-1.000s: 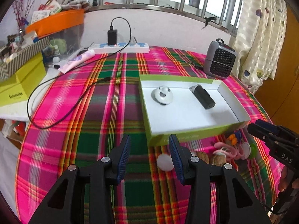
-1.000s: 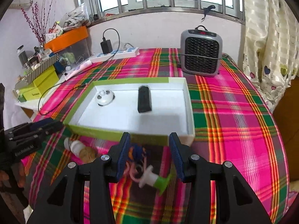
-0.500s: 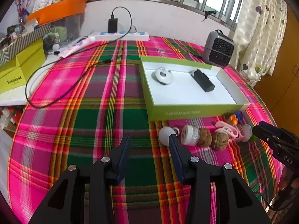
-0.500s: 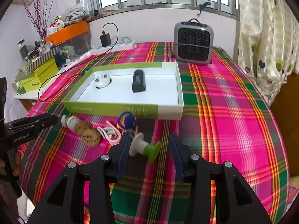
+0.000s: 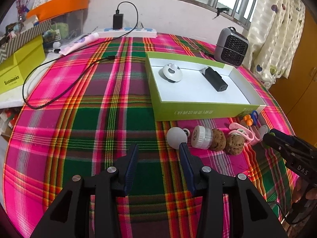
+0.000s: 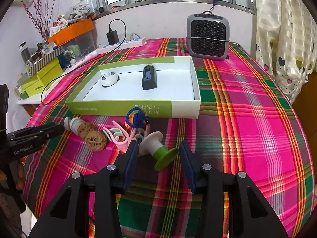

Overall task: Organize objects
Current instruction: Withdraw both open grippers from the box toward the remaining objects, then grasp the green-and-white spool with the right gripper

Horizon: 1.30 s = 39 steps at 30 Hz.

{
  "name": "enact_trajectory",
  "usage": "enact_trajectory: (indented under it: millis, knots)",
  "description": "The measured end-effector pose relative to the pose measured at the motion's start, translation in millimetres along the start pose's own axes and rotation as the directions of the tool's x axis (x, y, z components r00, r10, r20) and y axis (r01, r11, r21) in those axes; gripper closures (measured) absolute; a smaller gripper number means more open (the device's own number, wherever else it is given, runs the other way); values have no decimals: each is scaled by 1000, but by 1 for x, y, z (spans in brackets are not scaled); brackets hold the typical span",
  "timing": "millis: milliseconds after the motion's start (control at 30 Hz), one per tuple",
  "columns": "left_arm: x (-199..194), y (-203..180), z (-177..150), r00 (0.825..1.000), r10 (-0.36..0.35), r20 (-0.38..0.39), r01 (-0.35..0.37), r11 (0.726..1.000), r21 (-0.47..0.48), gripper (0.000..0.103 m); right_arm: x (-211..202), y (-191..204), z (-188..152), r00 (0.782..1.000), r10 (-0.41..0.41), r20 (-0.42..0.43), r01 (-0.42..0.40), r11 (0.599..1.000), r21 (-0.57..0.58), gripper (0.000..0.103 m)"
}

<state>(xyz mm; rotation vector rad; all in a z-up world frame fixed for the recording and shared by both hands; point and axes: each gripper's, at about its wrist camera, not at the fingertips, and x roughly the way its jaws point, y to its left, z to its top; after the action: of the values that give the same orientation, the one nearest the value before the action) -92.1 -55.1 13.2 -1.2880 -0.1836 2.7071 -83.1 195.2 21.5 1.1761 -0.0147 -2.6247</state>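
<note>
My right gripper [image 6: 159, 148] is spread, empty, with the white-and-green spool [image 6: 157, 148] lying on the cloth between its fingers, untouched. My left gripper [image 5: 158, 150] gapes too, the white ball [image 5: 176, 137] just beyond its right fingertip.

A plaid cloth [image 6: 247, 109] in pink and green covers the bench. At twelve o'clock in the right wrist view, a small grey heater [image 6: 208, 36] stands upright near the wall. A white power strip [image 5: 128, 32] lies at eleven o'clock, a black charger [image 5: 118, 21] plugged into it, its cable [image 5: 59, 91] looping across the cloth. Yellow-green cartons [image 5: 19, 69] sit at nine o'clock, a heart-print curtain [image 6: 283, 39] at two.
</note>
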Motion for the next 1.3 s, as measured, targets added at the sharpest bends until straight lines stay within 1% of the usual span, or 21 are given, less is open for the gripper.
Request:
enact_trajectory:
  millis: [133,333,367,433,600,700,800,867,900,1100,1300]
  knots:
    - [3,0,0,1000,0,-7,0,1000,-4,62,0,-5,-1,1000,-14,-8,14,1000,3,59]
    - [4,-1,2,1000,0,-6,0,1000,-4,62,2,-10,-2,1000,-9,-10,9,1000,13,60]
    - [5,-1,2,1000,1,-6,-1,1000,-2,62,3,-9,-2,1000,-8,-13,8,1000,9,65]
    - [5,-1,2,1000,4,-4,-4,1000,-3,62,4,-8,-2,1000,-12,-18,12,1000,5,71]
    - [6,-2,3,1000,4,-3,-4,1000,1,62,3,-7,-3,1000,17,-26,-17,1000,-6,71]
    - [7,-2,3,1000,3,-1,-3,1000,2,62,2,-4,-4,999,41,-36,-42,999,-30,71]
    - [7,-3,4,1000,8,-1,-8,1000,8,62,4,-4,-4,999,9,-41,-11,999,-41,70]
    - [8,-3,6,1000,11,-2,-11,1000,10,61,7,-5,-4,999,7,-45,-8,1000,-30,62]
    - [8,-3,6,1000,10,-2,-10,1000,13,61,7,-4,-5,999,11,-43,-12,999,-31,60]
    - [10,-3,9,1000,11,-2,-11,1000,20,60,14,-4,0,998,27,-50,-30,998,-48,59]
    - [11,-3,9,1000,12,-2,-12,1000,21,60,19,-2,3,998,7,-61,-13,996,-84,59]
